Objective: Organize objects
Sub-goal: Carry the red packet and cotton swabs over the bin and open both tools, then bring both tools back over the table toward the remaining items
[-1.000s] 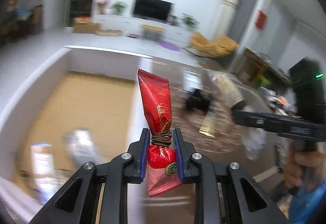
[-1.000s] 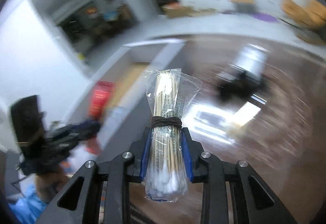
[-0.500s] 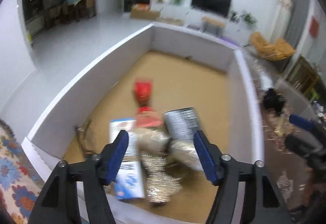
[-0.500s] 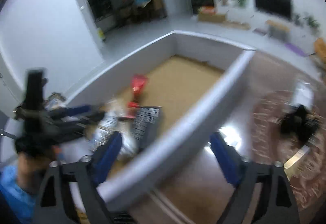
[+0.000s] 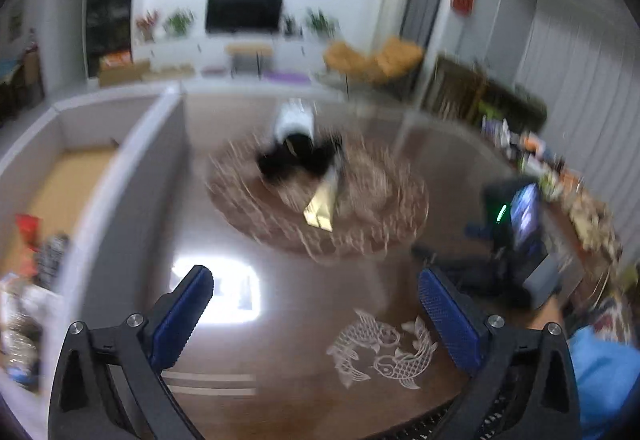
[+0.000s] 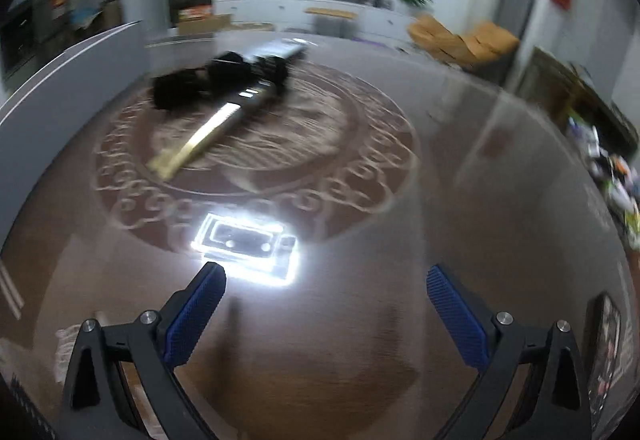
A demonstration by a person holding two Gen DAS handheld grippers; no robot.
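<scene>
Both packets gone into the box (image 5: 132,144), our left gripper (image 5: 316,304) and right gripper (image 6: 326,292) gape empty over the tabletop's middle, where the stiff, light gold box (image 6: 196,146) suits a midsection pinch.

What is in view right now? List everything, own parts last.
gold bar-shaped packet: one, gold, on the table's round pattern
black bundle: one, black, blurred, beyond the gold packet
white box: one, white walls, tan floor, left of the table
red packet: one, red, inside the box
table: one, dark brown, glossy
left gripper: one, black with blue pads, open, empty
right gripper: one, black with blue pads, open, empty
</scene>
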